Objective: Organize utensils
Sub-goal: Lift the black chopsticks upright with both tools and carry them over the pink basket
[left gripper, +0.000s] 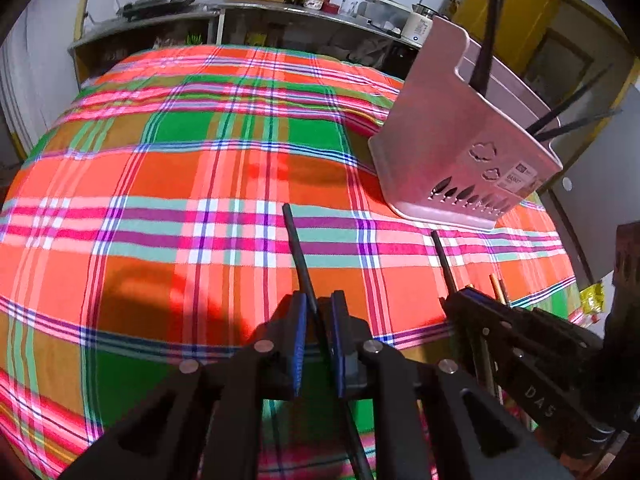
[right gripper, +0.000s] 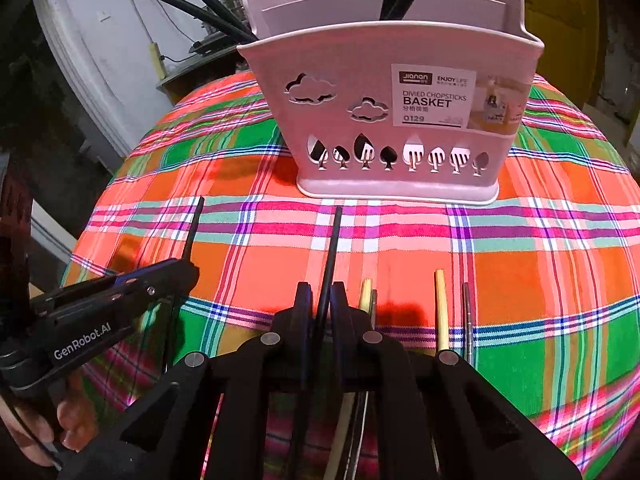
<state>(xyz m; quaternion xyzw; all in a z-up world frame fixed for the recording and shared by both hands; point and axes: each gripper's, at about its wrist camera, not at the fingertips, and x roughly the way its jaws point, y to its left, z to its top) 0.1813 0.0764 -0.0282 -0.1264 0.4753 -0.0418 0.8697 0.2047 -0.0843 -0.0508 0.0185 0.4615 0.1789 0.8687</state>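
Left wrist view: left tool (left gripper: 318, 312) closed on a black chopstick (left gripper: 296, 248), tip aimed up over the plaid-covered surface (left gripper: 160, 168), well short of the pink basket (left gripper: 460, 152). Basket seen toward the upper right, already stocked with several dark chopsticks (left gripper: 488, 40). Right tool (left gripper: 456, 300) visible near the basket's front foot, clamped on a second black chopstick (left gripper: 442, 258). Right wrist view: right tool (right gripper: 320, 300) shut on its black chopstick (right gripper: 332, 248), tip pointing at the basket (right gripper: 392, 112) straight ahead, not yet touching it. Left tool (right gripper: 188, 268) off to the basket's lower left, gripping its own stick (right gripper: 194, 224), part of a hand (right gripper: 52, 424) behind it. Pale chopsticks (right gripper: 441, 308) and a darker metal-looking one (right gripper: 467, 316) lying on the surface just in front of the basket, nearer the camera, not yet sorted. Likely trouble from here: thin sticks pinched near one end, so possibly pivoting or slipping in the pads on the lift; tip catching the basket rim or a divider and missing its compartment; two tools close together, so a knock between them or against the light basket, tipping it.
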